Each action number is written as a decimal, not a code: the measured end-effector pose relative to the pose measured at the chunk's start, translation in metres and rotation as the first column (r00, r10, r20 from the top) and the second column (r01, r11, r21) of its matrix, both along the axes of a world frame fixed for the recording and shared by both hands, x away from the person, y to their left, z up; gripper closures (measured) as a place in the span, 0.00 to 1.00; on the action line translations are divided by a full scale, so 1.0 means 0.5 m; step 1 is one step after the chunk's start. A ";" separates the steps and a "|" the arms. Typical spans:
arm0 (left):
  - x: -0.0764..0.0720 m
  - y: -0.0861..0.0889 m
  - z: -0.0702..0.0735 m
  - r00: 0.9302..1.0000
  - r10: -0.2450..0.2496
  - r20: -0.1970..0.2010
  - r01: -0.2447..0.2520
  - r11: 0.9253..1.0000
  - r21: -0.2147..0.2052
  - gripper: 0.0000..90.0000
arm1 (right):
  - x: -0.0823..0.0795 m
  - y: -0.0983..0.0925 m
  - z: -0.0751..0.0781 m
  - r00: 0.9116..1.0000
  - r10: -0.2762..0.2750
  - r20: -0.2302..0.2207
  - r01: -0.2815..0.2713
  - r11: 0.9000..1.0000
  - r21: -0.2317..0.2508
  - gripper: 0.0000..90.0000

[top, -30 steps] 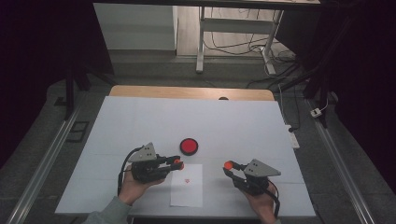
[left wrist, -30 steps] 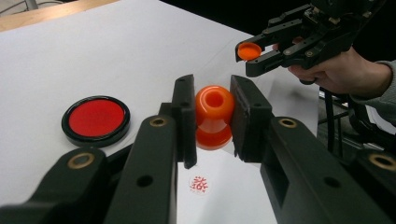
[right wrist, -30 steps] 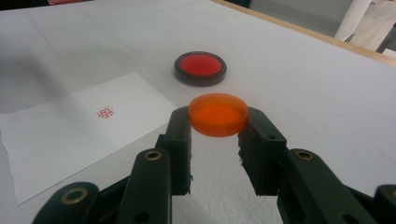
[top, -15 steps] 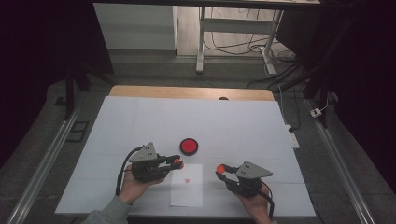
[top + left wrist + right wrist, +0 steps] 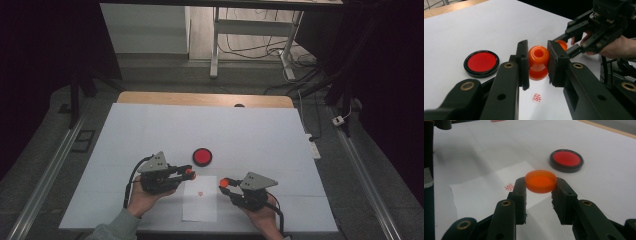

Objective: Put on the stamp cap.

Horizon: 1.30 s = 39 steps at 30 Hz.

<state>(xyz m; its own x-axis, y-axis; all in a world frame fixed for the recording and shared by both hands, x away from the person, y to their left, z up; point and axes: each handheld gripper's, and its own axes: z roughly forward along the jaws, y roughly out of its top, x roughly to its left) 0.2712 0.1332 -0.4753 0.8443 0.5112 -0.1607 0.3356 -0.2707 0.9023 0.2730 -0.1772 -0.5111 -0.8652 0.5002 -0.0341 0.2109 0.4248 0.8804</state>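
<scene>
Orange stamp with waisted body and hollow top, clamped between left gripper jaws above paper bearing red mark, right gripper pinching shallow orange cap just beside, black-rimmed red ink pad near on white table.

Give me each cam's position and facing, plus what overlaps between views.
High view: above the person's side, looking forward and down at the table; both hands, left gripper, right gripper.
Left gripper view: rides that gripper, looking along its jaws clamping an orange stamp.
Right gripper view: along its jaws holding an orange cap.
Shared: red ink pad, paper.
</scene>
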 end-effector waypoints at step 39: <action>-0.002 -0.017 -0.018 1.000 -0.028 -0.012 0.029 1.000 0.009 0.81 | 0.014 0.090 -0.009 0.995 0.097 -0.017 -0.097 0.995 -0.001 0.72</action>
